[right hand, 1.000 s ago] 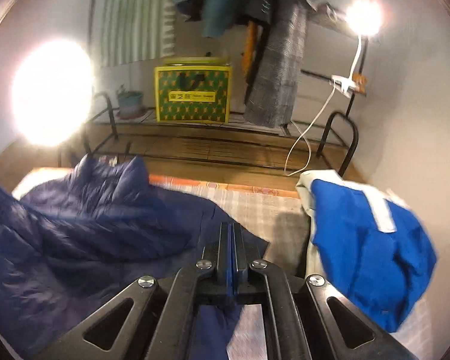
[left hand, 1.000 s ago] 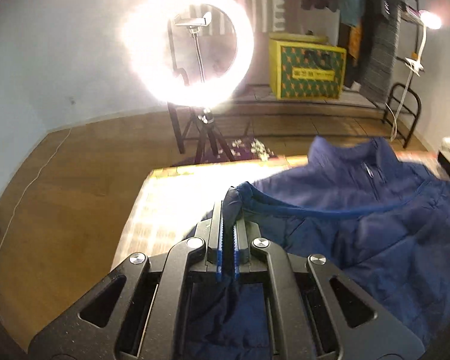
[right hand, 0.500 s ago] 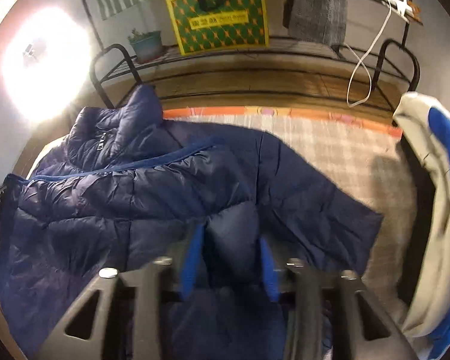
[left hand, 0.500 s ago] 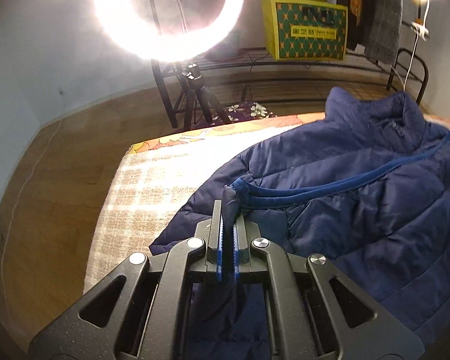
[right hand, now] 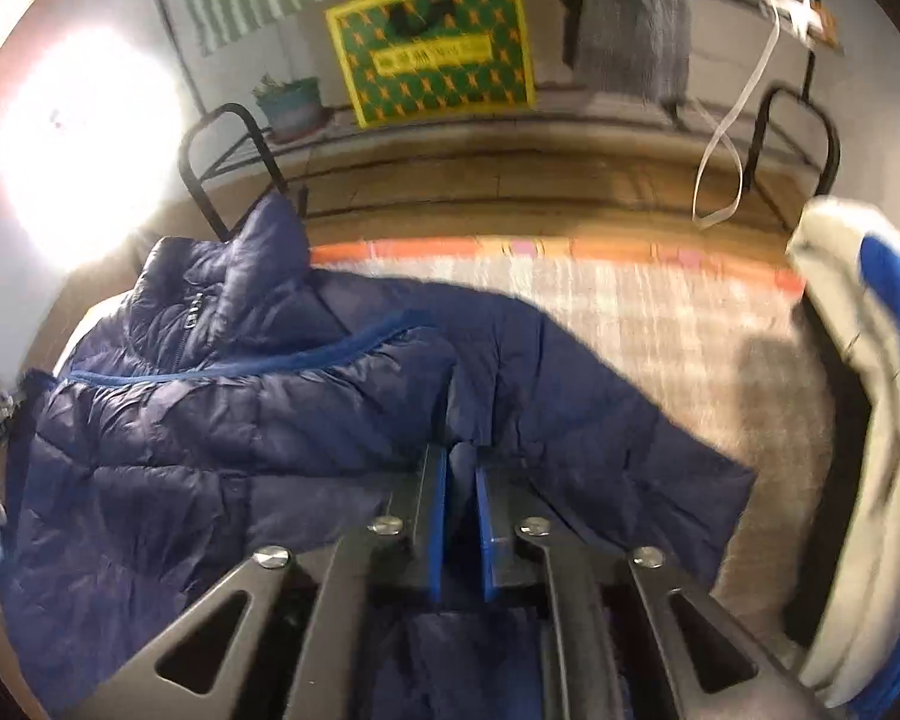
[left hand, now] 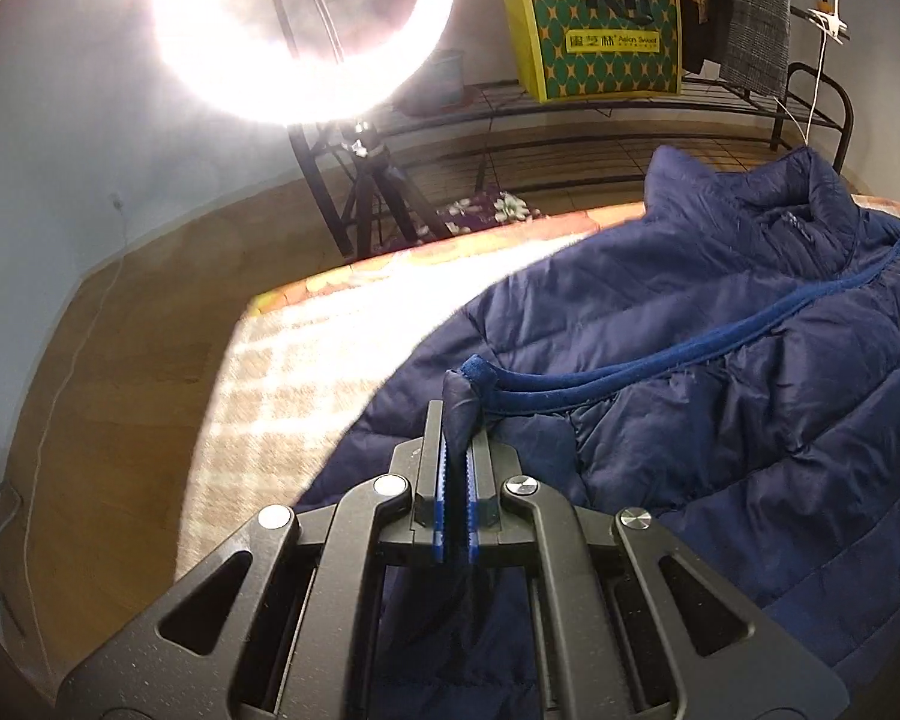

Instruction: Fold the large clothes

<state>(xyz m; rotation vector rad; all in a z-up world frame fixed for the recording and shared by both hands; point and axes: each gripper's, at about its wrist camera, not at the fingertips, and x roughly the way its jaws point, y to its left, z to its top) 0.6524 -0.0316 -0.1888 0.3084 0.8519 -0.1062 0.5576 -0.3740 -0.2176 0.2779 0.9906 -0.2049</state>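
Observation:
A navy quilted puffer jacket lies spread on a checked bed cover, its collar at the far side. My left gripper is shut on the jacket's blue-trimmed front edge, and a pinch of fabric sticks up between the pads. In the right wrist view the same jacket fills the left half, with one sleeve reaching right. My right gripper is closing on a fold near that sleeve's base, and dark fabric sits pressed between its blue pads.
A blue and white garment is heaped at the bed's right edge. Beyond the bed stand a glaring ring light on a tripod, a low black metal rack with a yellow-green box, and hanging clothes.
Both grippers have sunk toward the bed. The right one opened around a jacket fold and has closed on it. The left has kept its hold on the trimmed edge.

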